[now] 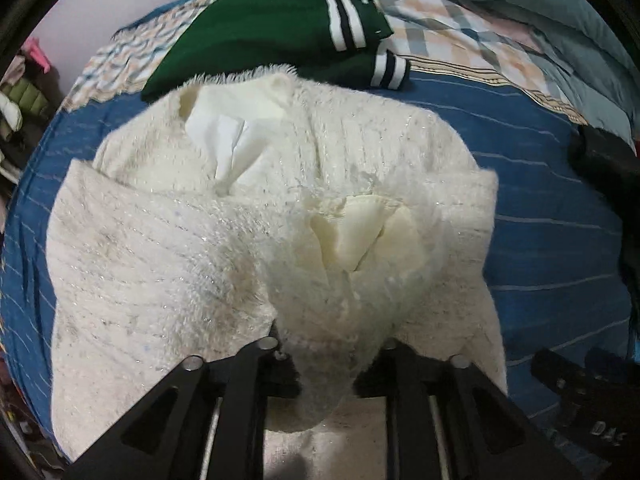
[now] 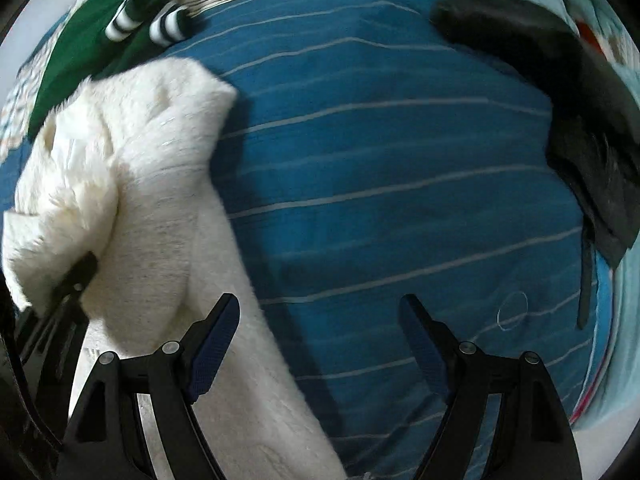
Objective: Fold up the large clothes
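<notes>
Fluffy white sweater (image 1: pixel 256 216) bunches right between the left gripper (image 1: pixel 326 354) jaws, which pinch a fold near the bed's (image 2: pixel 400 160) front edge. Right gripper (image 2: pixel 320 320) hangs wide open, empty. Best lay that fold flat, edges matched. One white sweater, one green garment (image 1: pixel 260 32), one dark garment (image 2: pixel 540 64).

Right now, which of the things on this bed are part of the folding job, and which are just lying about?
Part of the job:
- white fluffy sweater, bunched up on the blue sheet
- left hand-held gripper, with sweater fabric between its fingers
- right hand-held gripper, open over the blue sheet

Just lying about:
- green striped-cuff garment
- black garment
- checked bedding
</notes>
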The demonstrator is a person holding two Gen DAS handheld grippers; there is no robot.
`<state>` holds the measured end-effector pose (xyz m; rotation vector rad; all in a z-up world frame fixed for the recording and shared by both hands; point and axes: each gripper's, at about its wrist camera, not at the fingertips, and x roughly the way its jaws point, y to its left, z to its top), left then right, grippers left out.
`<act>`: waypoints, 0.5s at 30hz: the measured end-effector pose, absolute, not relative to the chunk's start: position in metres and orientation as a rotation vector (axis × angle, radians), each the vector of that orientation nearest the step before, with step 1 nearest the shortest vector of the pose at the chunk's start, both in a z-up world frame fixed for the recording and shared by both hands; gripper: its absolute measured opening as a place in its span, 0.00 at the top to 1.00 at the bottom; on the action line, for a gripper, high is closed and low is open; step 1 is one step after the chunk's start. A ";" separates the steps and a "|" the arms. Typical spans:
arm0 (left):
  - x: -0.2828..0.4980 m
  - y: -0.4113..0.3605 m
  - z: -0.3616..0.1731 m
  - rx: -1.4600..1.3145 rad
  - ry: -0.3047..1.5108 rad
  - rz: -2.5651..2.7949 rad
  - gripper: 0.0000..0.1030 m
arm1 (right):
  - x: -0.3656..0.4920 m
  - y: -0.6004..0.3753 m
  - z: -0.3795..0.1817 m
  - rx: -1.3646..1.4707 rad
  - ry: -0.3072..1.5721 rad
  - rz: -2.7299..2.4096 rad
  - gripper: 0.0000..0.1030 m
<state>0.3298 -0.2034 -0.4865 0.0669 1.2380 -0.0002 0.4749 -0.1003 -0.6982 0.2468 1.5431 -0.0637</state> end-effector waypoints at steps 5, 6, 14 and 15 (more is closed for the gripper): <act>0.324 -0.199 -0.468 -0.012 1.214 -0.046 0.05 | 0.480 -0.147 -0.686 0.396 1.547 -0.026 0.19; 0.321 -0.197 -0.459 -0.016 1.195 -0.047 0.05 | 0.480 -0.153 -0.682 0.425 1.543 -0.017 0.19; 0.282 -0.103 -0.427 -0.040 1.203 0.223 0.05 | 0.514 -0.084 -0.655 0.501 1.517 0.251 0.19; 0.275 -0.083 -0.430 -0.023 1.215 0.292 0.05 | 0.518 -0.071 -0.658 0.520 1.526 0.300 0.19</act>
